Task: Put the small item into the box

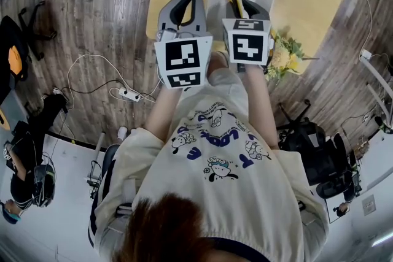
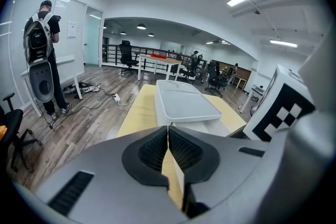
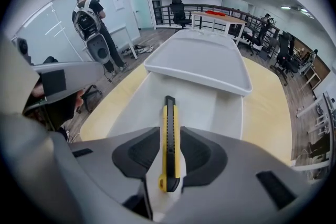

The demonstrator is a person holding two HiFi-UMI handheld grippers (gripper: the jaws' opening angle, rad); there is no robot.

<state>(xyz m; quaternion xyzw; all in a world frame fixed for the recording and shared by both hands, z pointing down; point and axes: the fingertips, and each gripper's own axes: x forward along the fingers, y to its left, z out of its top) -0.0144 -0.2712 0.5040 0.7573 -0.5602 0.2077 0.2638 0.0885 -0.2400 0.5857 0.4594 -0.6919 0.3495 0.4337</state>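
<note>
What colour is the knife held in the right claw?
Yellow with a black centre strip. The knife shows best in the right gripper view.

You are wearing a shirt [image 1: 216,176] with blue lettering [image 1: 212,139] among cartoon figures, but it is showing upside down and creased, so no word is coming through clearly. Nothing else is carrying readable text.

Cream cartoon-print shirt [image 1: 245,193], 2 grey tools [image 2: 168,131] [image 3: 170,128]
</note>
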